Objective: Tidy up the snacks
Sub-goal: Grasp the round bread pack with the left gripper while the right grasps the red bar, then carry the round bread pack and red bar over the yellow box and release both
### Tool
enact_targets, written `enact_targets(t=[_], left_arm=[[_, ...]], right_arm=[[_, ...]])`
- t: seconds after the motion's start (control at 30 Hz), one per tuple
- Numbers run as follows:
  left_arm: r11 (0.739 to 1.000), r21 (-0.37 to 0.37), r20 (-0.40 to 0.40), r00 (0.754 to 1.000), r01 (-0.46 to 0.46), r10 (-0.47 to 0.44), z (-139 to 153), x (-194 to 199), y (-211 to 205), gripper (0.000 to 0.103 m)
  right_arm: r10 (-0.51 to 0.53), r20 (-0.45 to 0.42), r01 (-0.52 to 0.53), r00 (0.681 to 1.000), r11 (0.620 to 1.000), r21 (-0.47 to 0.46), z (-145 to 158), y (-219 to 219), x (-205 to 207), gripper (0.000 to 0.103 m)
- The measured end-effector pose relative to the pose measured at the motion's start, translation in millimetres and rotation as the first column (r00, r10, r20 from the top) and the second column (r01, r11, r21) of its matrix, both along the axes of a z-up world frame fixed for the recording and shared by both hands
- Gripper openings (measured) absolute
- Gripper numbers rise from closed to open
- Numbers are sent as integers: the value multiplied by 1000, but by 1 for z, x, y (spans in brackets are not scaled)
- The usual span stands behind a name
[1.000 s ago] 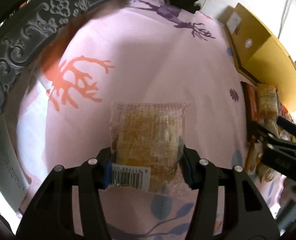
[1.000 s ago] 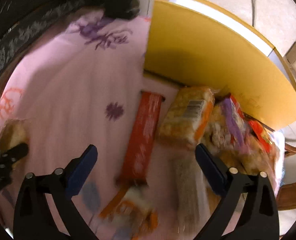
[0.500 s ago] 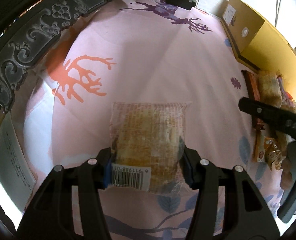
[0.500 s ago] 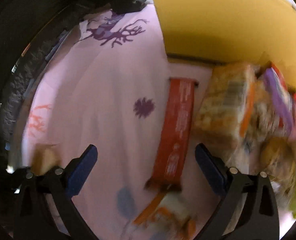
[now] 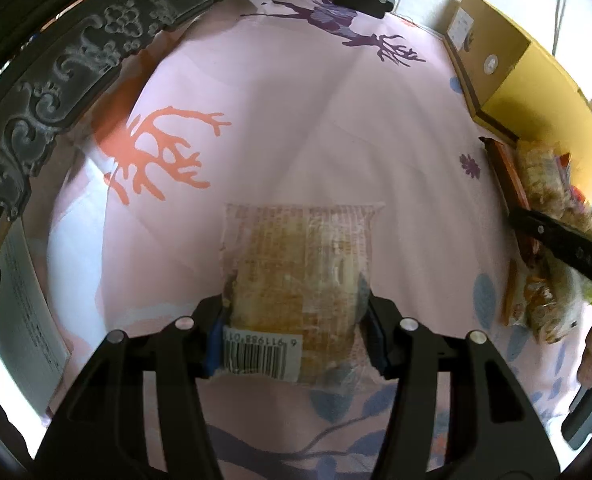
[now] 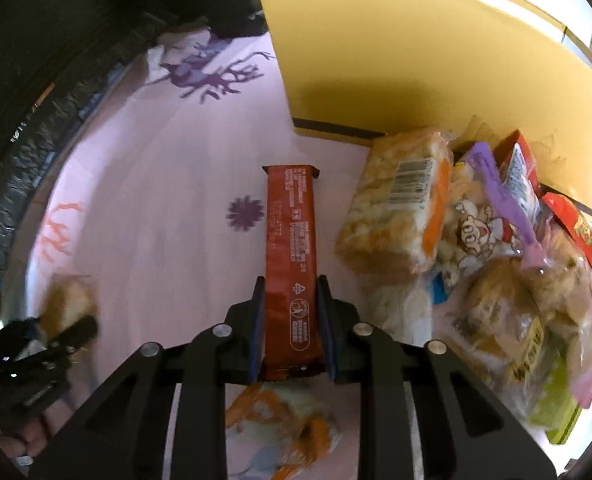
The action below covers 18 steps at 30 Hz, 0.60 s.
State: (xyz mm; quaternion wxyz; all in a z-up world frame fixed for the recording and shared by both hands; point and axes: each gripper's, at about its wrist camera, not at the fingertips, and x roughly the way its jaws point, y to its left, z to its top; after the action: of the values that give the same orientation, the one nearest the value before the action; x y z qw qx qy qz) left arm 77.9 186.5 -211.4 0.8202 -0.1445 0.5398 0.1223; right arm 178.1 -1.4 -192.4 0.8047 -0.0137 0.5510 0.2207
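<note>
Pink cloth (image 5: 304, 128) with printed coral and purple branches covers the worktop under both my grippers, and a dark carved frame (image 5: 56, 80) curves round its far left edge. Yellow cardboard box (image 6: 436, 60) stands at the cloth's right side, big and upright, its flat face turned toward the snacks.

Heaped just in front of that box is the snack pile (image 6: 496, 260): clear bags of puffed bits, a purple-trimmed bag with a cartoon figure, red packets at the back, all leaning on one another. Nearest the middle of it lies a pale wafer pack (image 6: 396, 200) with an orange edge and a barcode, tilted against the pile.

My left gripper (image 5: 296, 336) has its fingers pinching a clear-wrapped cake (image 5: 300, 272) by its two sides, barcode end toward me, the rest of it jutting out over the open pink cloth, well apart from the pile.

My right gripper (image 6: 290, 336) has its fingers clamped on the near end of a long red-brown bar (image 6: 292, 248), which points straight away toward the box, just left of the wafer pack.

Below my right fingers sits a blurred orange-and-white wrapper (image 6: 288, 416) on the cloth.
</note>
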Motion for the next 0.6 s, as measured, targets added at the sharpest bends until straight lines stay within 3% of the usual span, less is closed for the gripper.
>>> enact_targets(t=[0.07, 0.23, 0.3, 0.43, 0.6], left_arm=[[1000, -10, 32, 999, -6, 6, 12, -1, 1, 55], [998, 51, 118, 992, 30, -36, 52, 1, -10, 55], [998, 52, 152, 987, 41, -49, 68, 2, -16, 55], [991, 81, 195, 973, 109, -123, 100, 10, -40, 55], [976, 138, 264, 944, 167, -199, 144, 46, -79, 55]], right_arm=[[19, 37, -19, 999, 1000, 1, 16, -7, -9, 24], [39, 121, -42, 992, 999, 24, 61, -28, -22, 24], [-3, 170, -4, 985, 999, 45, 84, -49, -29, 24], [-116, 214, 71, 970, 976, 206, 122, -93, -29, 24], [-219, 317, 144, 923, 960, 242, 161, -142, -7, 24]])
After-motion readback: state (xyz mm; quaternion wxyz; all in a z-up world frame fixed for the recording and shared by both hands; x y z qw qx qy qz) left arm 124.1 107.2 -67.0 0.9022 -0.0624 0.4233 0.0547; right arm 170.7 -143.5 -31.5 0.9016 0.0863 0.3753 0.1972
